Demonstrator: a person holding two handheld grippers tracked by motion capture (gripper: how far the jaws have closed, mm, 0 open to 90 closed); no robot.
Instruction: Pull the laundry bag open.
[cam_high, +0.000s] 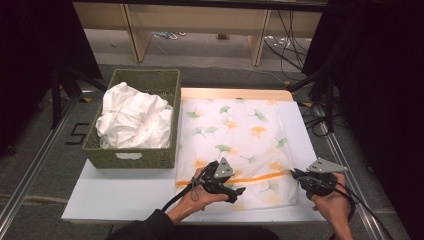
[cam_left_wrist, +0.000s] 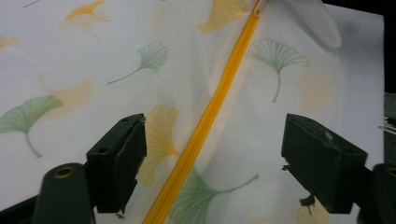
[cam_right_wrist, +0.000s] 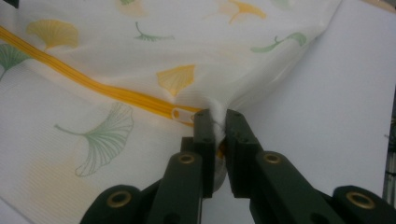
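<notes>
While we look down from the high view, a white bag (cam_high: 235, 150) printed with leaves lies flat on the table (cam_high: 125, 197), right of a basket (cam_high: 135, 155) of white cloth (cam_high: 132, 120). Our left gripper (cam_high: 222, 182) sits over its orange zipper (cam_high: 250, 177); our right gripper (cam_high: 300, 176) meets the bag's right edge.

From the left gripper view, our jaws stand wide apart, straddling the zipper.

From the right gripper view, our jaws are clamped on the bag's edge by the zipper pull (cam_right_wrist: 180, 113).
</notes>
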